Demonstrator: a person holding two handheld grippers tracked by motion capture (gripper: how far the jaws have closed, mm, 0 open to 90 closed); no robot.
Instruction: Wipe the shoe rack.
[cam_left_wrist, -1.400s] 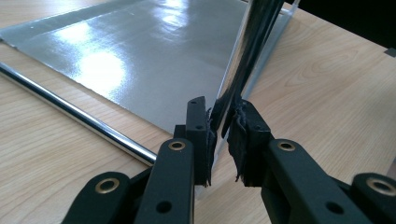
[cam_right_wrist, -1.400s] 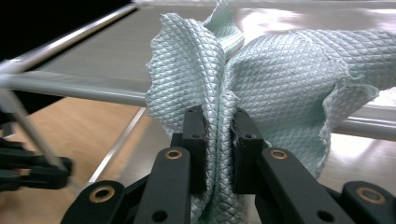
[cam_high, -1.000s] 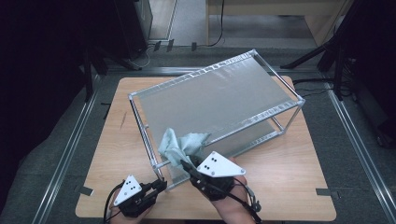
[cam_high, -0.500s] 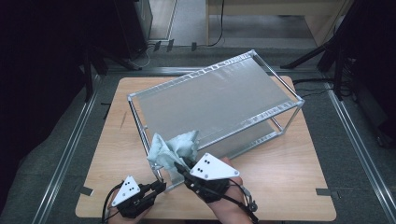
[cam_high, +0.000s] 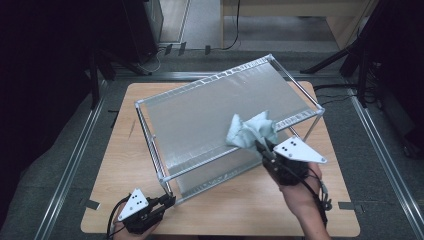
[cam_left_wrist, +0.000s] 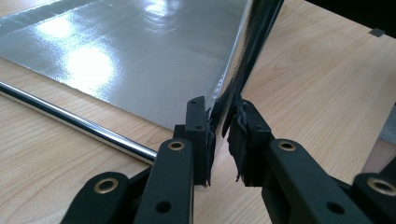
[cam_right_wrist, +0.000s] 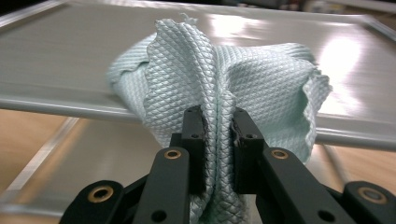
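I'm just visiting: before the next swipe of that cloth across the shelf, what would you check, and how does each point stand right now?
1. Right gripper shut on the cloth: ok.
2. Cloth lying on the top shelf of the rack: ok, near its front edge.
3. Left gripper clamped on the rack's corner post: ok.
4. Rack standing flat on the table: cannot tell.
5. Top shelf free of other things: ok.
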